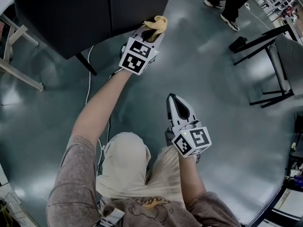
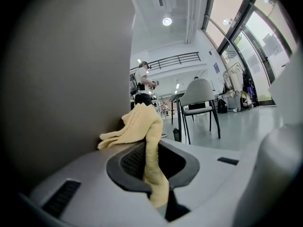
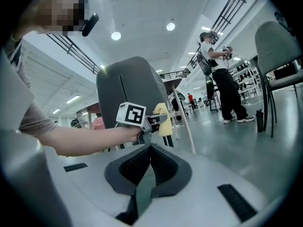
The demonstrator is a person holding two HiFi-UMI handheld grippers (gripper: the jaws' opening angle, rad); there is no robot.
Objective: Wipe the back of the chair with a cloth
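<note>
A yellow cloth is clamped in my left gripper, pressed against the lower right edge of the dark grey chair back. In the left gripper view the cloth hangs between the jaws, bunched against the chair back on the left. My right gripper hangs lower over the floor, jaws together with nothing in them. From the right gripper view I see the chair back, the left gripper and the cloth at its right edge.
A white cable runs across the grey floor under the chair. A black table frame stands at right. A person's legs stand at the top right. Another grey chair stands further off. White chair legs show at left.
</note>
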